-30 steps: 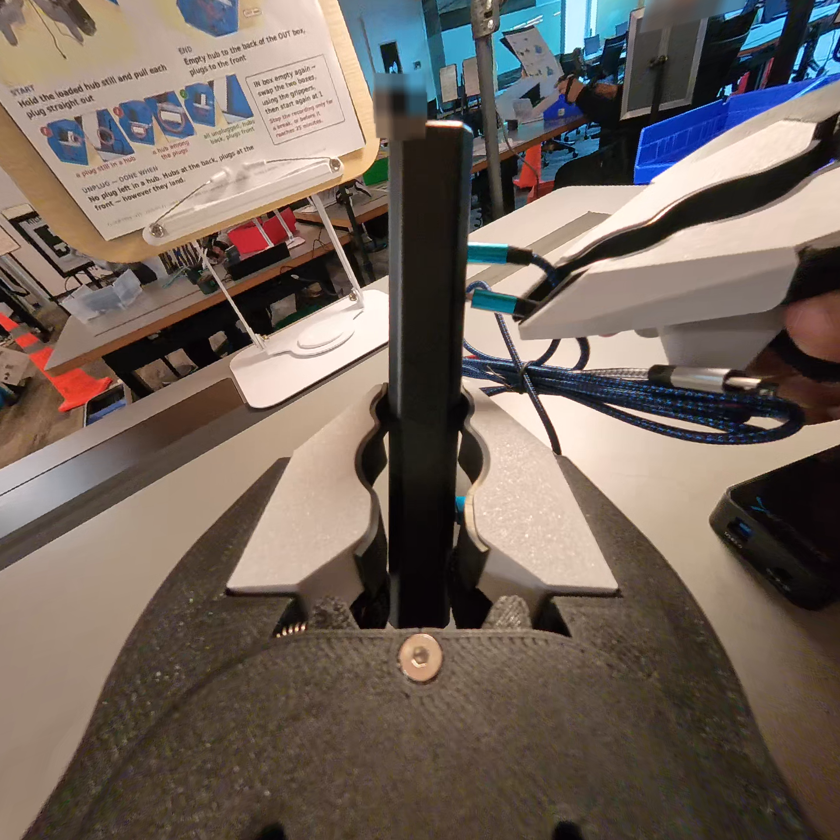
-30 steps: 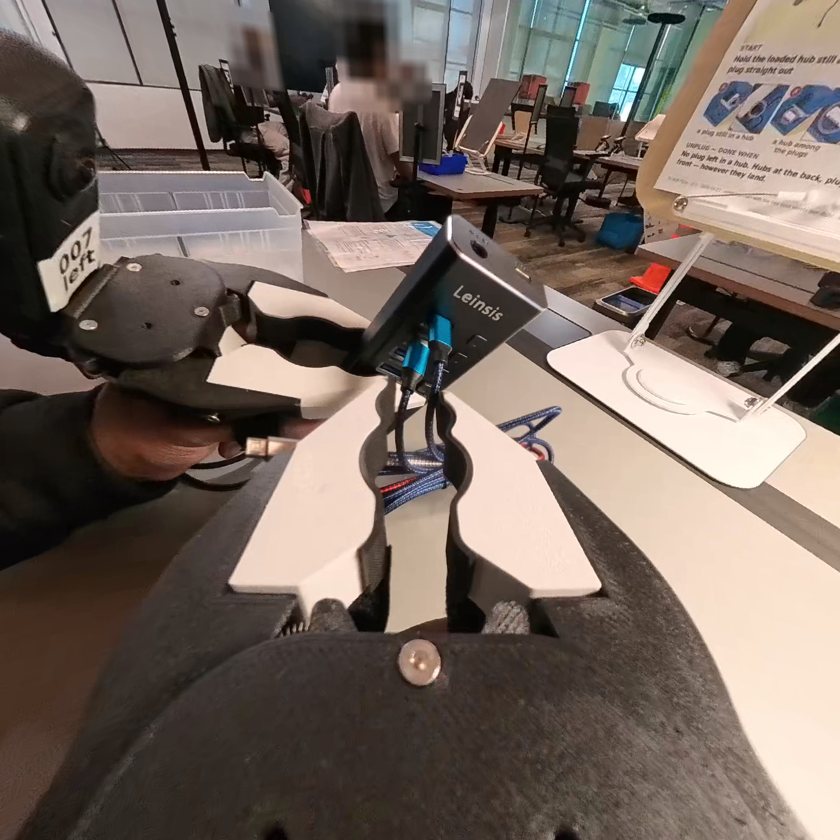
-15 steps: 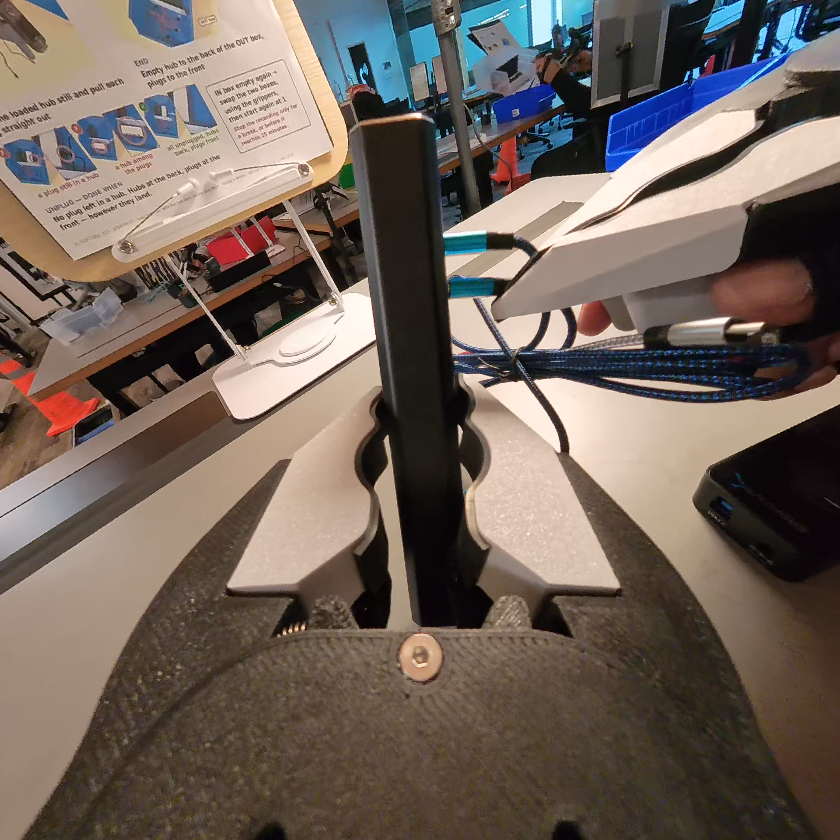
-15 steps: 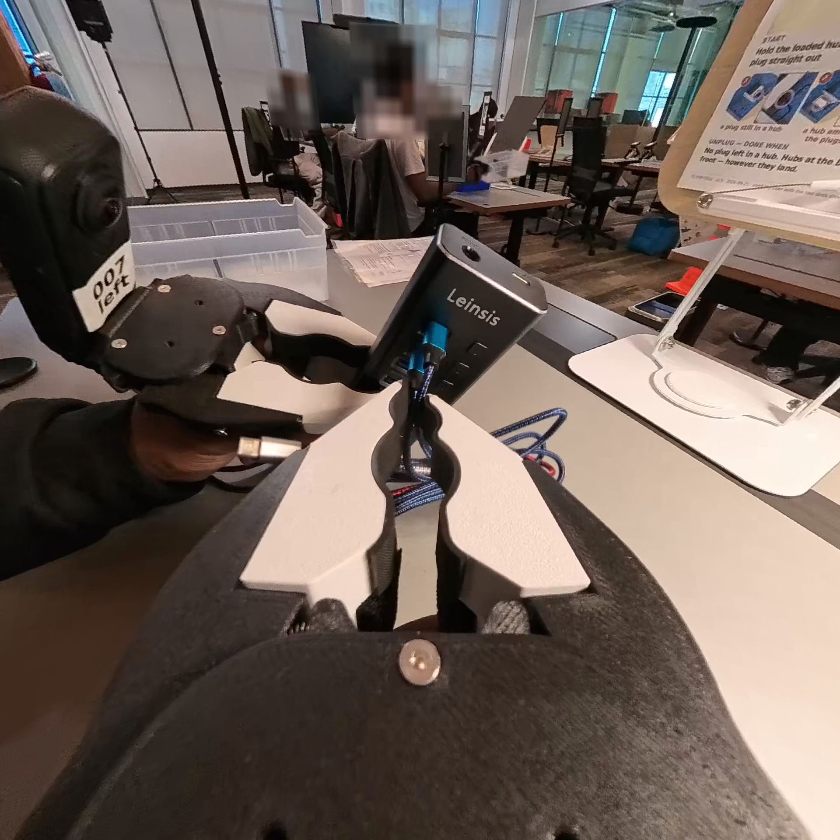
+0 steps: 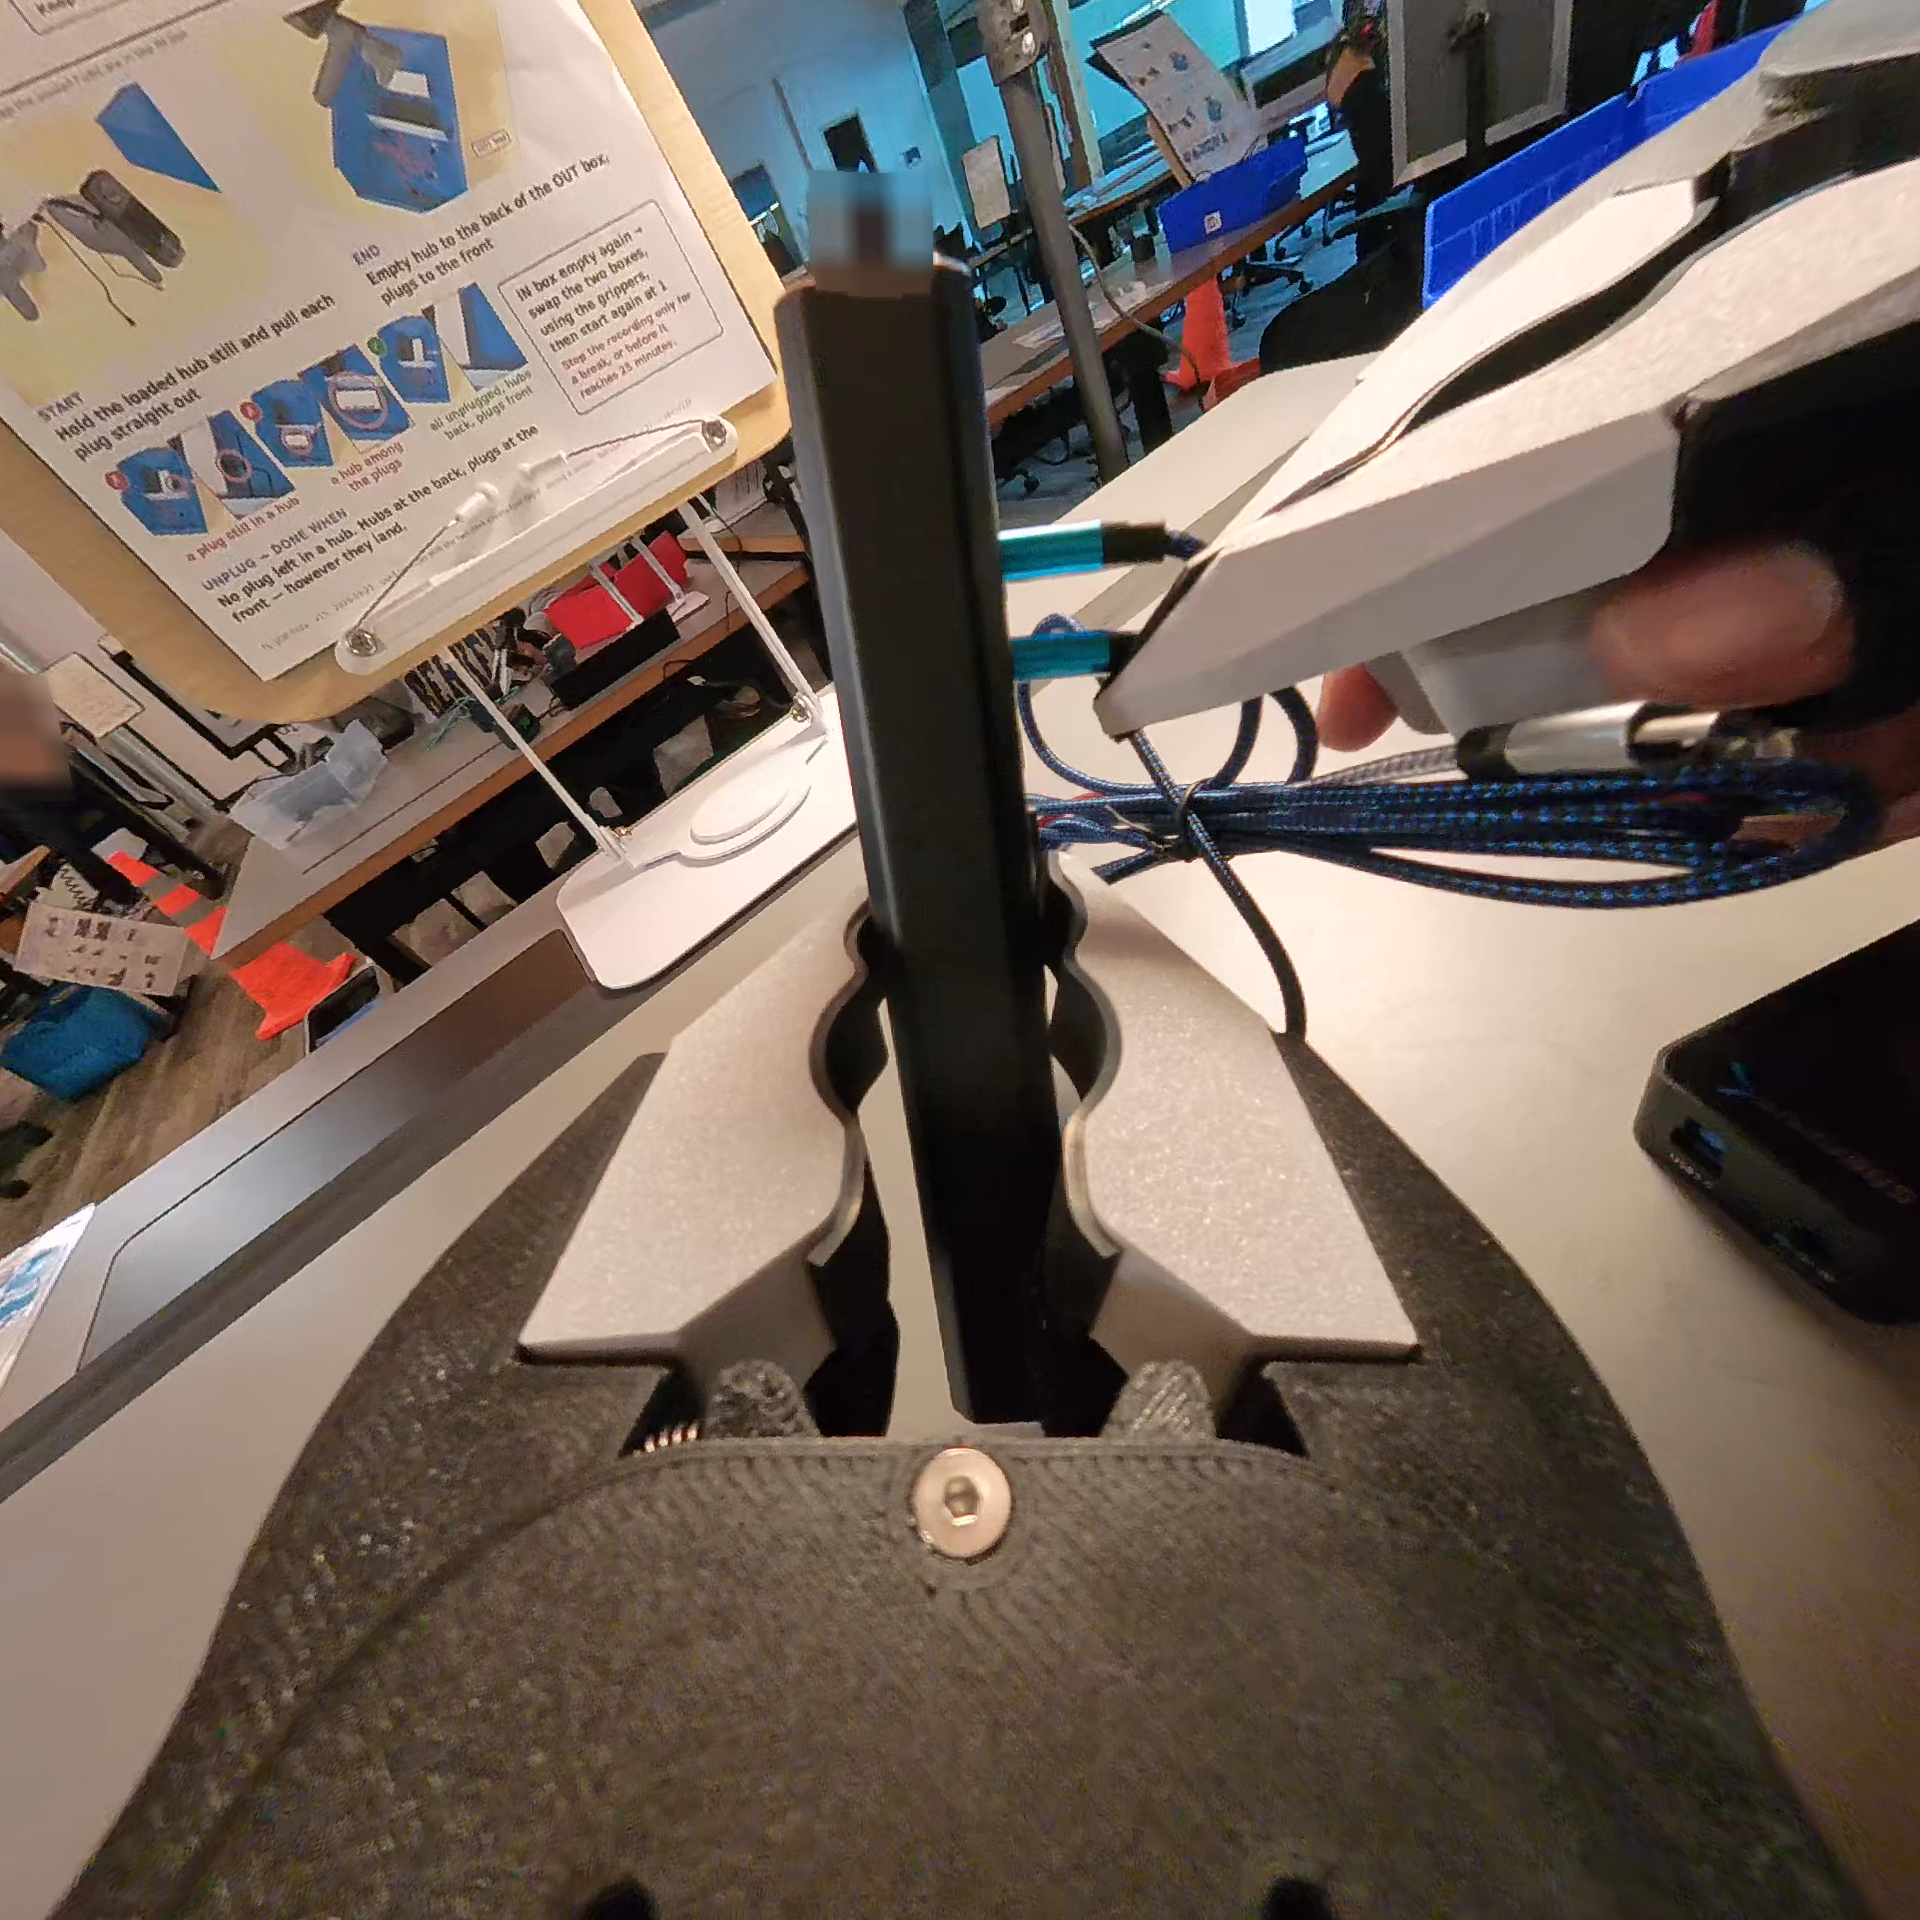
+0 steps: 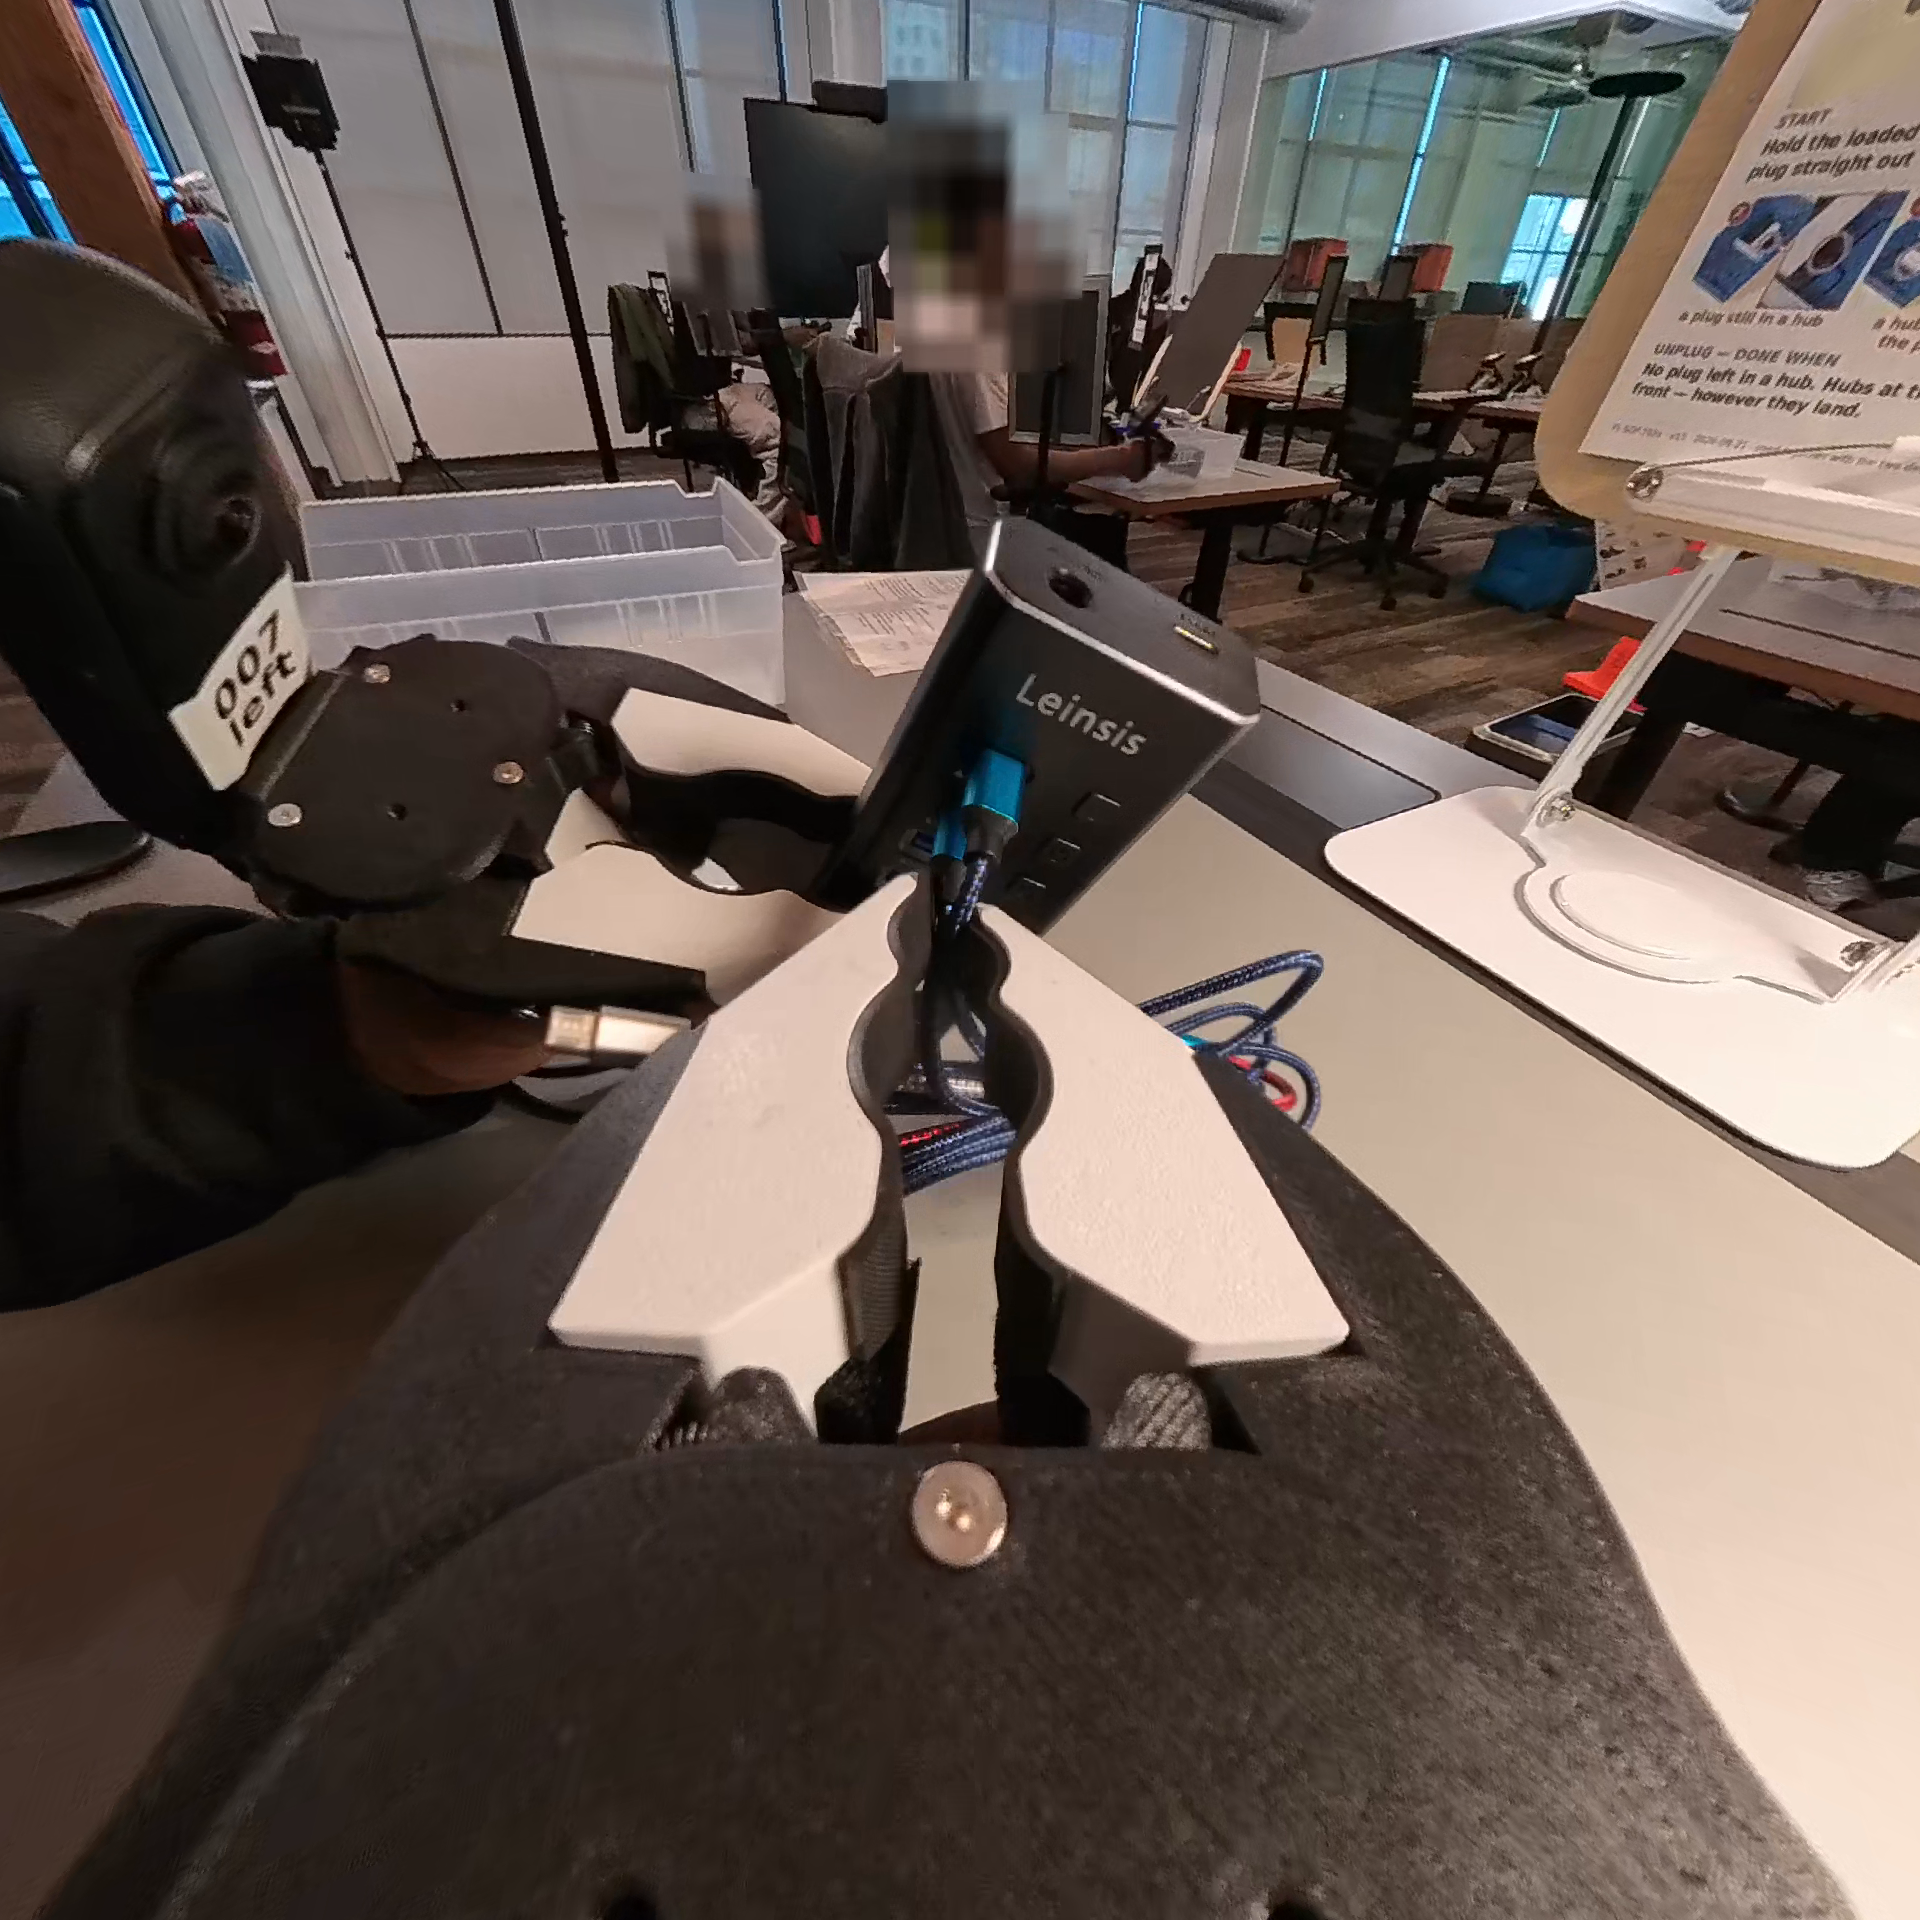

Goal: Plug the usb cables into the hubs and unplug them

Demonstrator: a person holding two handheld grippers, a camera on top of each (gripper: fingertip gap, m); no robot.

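My left gripper (image 5: 961, 914) is shut on a black usb hub (image 5: 914, 727) and holds it upright above the table. Two teal usb plugs (image 5: 1049, 549) sit in the hub's right side. In the right wrist view my right gripper (image 6: 951, 904) is closed on the blue braided cables (image 6: 961, 914) just behind the teal plug (image 6: 982, 800) in the hub (image 6: 1081, 727). It reaches in from the right in the left wrist view (image 5: 1153, 634). The left gripper (image 6: 821, 831) shows at left. The cable bundle (image 5: 1455, 821) hangs below. A silver plug (image 6: 608, 1029) lies loose by the hand.
A second black hub (image 5: 1808, 1132) lies on the table at the right. An instruction board (image 5: 364, 312) stands on a white base (image 6: 1662, 987) at the table's far edge. A clear plastic bin (image 6: 540, 582) and papers (image 6: 894, 613) are behind the left gripper. Tip to tip, the grippers are about 4 centimetres apart.
My right gripper's fingers have closed in from a wide gap onto the cables behind the teal plugs. The hub stays in the left gripper and has tilted a little.
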